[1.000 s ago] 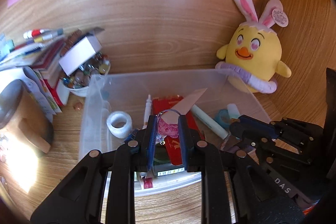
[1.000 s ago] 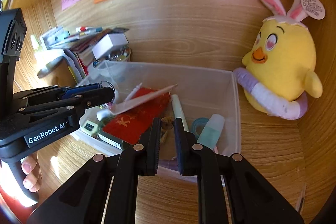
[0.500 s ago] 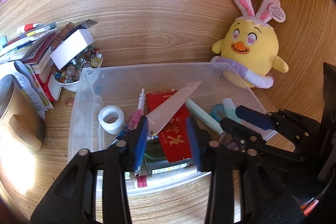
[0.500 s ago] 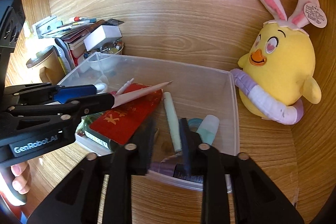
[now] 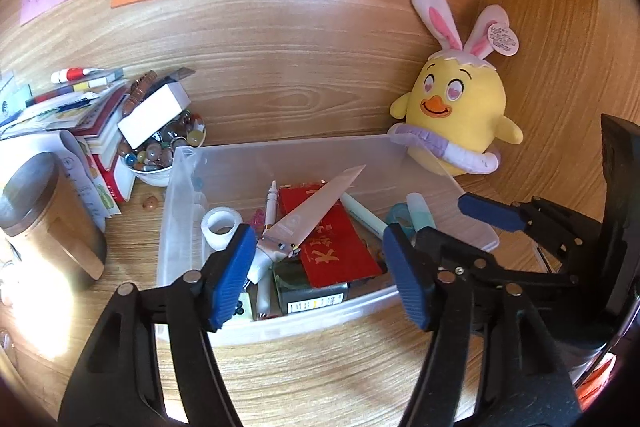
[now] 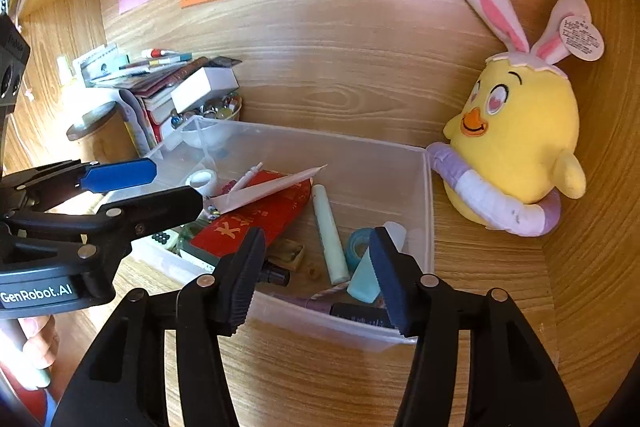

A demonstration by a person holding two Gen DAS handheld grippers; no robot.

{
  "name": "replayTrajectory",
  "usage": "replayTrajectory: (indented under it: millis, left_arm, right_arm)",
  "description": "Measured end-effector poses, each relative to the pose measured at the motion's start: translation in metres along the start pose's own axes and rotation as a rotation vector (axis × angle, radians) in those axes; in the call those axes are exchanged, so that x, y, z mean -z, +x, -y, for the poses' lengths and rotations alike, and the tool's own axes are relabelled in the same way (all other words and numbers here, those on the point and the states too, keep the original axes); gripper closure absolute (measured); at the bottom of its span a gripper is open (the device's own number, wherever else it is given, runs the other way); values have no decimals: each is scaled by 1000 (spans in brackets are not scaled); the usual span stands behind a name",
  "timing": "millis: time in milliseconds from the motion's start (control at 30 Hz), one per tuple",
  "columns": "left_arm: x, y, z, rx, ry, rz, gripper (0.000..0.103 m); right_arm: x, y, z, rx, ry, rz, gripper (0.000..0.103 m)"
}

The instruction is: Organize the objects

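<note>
The clear bin (image 5: 280, 163) sat at centre, the pink tube (image 5: 308, 215) propped across its red packet (image 5: 328, 235) toward one o'clock, while the left gripper (image 5: 320, 267) and right gripper (image 6: 316, 275) were both opening on nothing, so the tilted tube might have slid off unprompted.

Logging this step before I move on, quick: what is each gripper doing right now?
Left gripper: jaws opening, holding nothing; pink ruler lies free in the clear plastic bin.
Right gripper: jaws opening, holding nothing, above the bin.
</note>
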State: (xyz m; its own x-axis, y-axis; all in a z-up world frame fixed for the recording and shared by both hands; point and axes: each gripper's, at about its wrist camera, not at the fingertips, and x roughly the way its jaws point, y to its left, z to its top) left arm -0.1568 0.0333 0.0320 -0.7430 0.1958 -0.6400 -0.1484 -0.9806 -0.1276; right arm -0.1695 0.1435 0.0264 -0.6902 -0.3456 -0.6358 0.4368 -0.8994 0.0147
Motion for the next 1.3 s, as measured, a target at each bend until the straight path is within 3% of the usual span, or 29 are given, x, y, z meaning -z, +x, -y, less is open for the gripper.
replayTrajectory:
  millis: [133,267,367,700,1300]
  left_arm:
    - [5,-10,3,-15,17,26,23]
    - [12,-23,4,-37,18,71,10]
    - [16,-29,3,-45,22,97,8]
    - [32,-42,0,-43,-2,135,4]
    - [44,-44,-2,-49,-20,116,3]
  right_arm:
    - [3,-11,2,3,3,14,48]
    - [9,-23,3,23,-1,46,31]
    - [13,-31,3,38,-9,69,20]
    - [25,-47,1,30,-14,88,5]
    - [32,-51,2,29,2,73,1]
